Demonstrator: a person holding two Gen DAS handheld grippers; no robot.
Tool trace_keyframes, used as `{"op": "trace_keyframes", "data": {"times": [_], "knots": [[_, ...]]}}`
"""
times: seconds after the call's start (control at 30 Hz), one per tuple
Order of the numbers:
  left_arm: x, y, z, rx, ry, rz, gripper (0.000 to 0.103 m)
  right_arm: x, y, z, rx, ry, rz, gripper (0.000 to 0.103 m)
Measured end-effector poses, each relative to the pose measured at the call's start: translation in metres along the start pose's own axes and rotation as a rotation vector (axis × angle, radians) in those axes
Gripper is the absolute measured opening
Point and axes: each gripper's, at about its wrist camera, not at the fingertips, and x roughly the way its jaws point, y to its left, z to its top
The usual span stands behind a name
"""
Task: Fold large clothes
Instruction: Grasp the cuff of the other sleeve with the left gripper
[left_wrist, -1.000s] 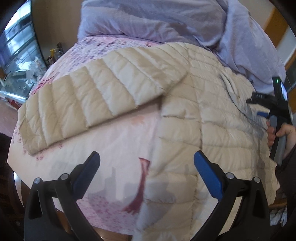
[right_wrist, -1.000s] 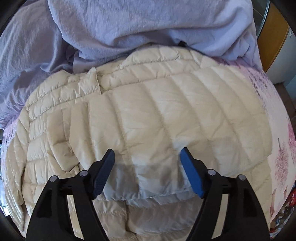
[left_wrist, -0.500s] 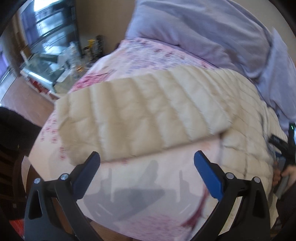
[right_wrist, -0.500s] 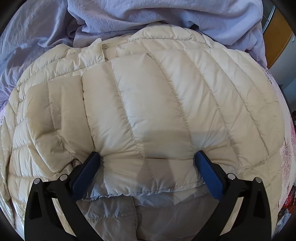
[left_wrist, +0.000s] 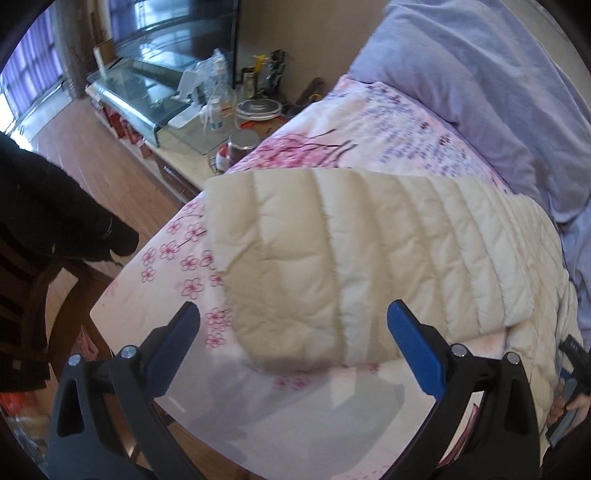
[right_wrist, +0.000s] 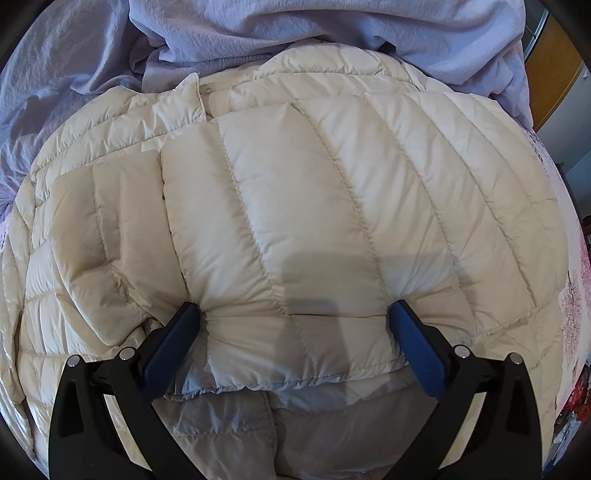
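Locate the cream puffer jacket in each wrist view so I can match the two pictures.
Left wrist: the cream puffer jacket shows as one sleeve stretched across the middle, its cuff end just ahead of the left gripper.
Right wrist: the jacket fills most of the picture, a folded sleeve lying between the right gripper fingers.
Shared landmark: the lilac blanket behind the jacket.

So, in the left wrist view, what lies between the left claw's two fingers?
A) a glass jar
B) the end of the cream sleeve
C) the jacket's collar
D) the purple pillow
B: the sleeve reaches out flat over the floral sheet, and its rounded end sits between the fingers of the open left claw, while the pillow lies far behind.
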Motion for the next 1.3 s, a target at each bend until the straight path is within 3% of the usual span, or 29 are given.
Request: {"op": "trace_keyframes", "data": {"times": [0.07, 0.23, 0.53, 0.77, 1.13, 1.3], "knots": [[0.003, 0.010, 0.001, -0.054, 0.012, -0.019, 0.094, 0.001, 0.000, 0.002, 0.000, 0.004, 0.002, 0.102], [0.004, 0.022, 0.000, -0.131, 0.015, -0.039, 0.091, 0.002, -0.001, 0.003, -0.008, 0.005, 0.014, 0.102], [0.005, 0.038, -0.001, -0.262, 0.013, -0.098, 0.076, 0.003, -0.002, 0.003, -0.034, 0.016, 0.030, 0.102], [0.004, 0.043, -0.001, -0.283, 0.010, -0.070, 0.055, 0.004, -0.001, 0.004, -0.032, 0.014, 0.029, 0.102], [0.008, 0.028, 0.001, -0.243, 0.023, -0.048, 0.054, 0.002, 0.000, 0.000, -0.042, 0.012, 0.034, 0.102], [0.010, 0.023, 0.003, -0.231, 0.026, -0.037, 0.042, 0.002, -0.001, 0.002, -0.041, 0.012, 0.034, 0.102]]}}
